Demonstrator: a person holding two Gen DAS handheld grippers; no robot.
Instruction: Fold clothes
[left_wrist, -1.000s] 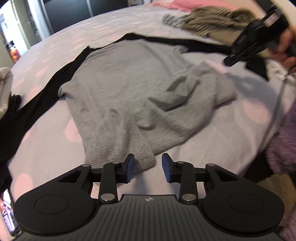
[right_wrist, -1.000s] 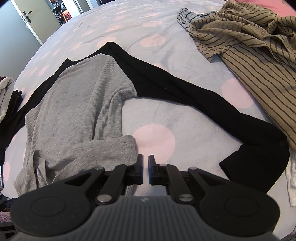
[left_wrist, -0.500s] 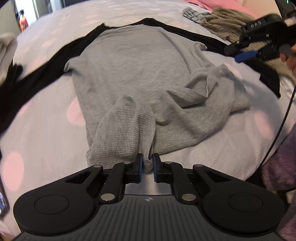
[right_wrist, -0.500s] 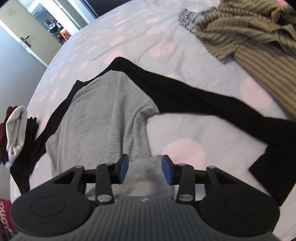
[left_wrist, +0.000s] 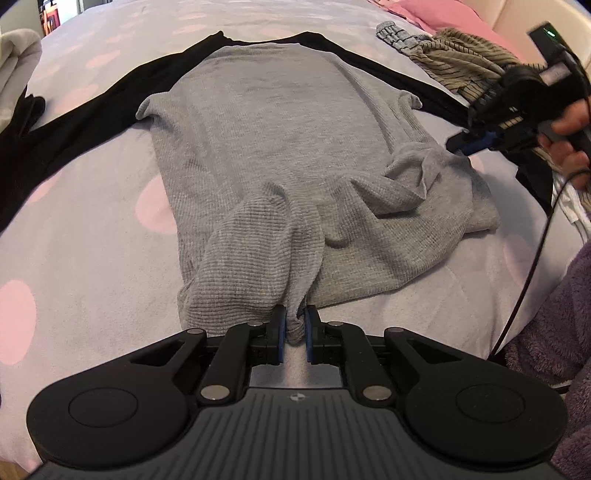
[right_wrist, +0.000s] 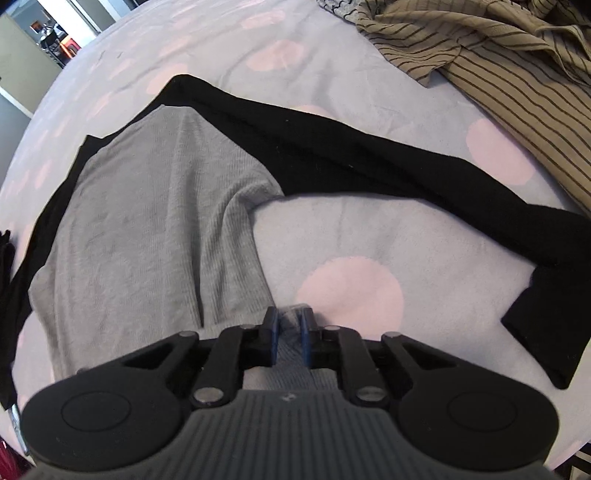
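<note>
- Our left gripper (left_wrist: 294, 328) is clamped on the near hem of the grey top (left_wrist: 280, 147).
- Our right gripper (right_wrist: 289, 328) is closing on its right corner.
- The top lies flat mid-bed (left_wrist: 92, 266), over a black garment (right_wrist: 369, 162).
</note>
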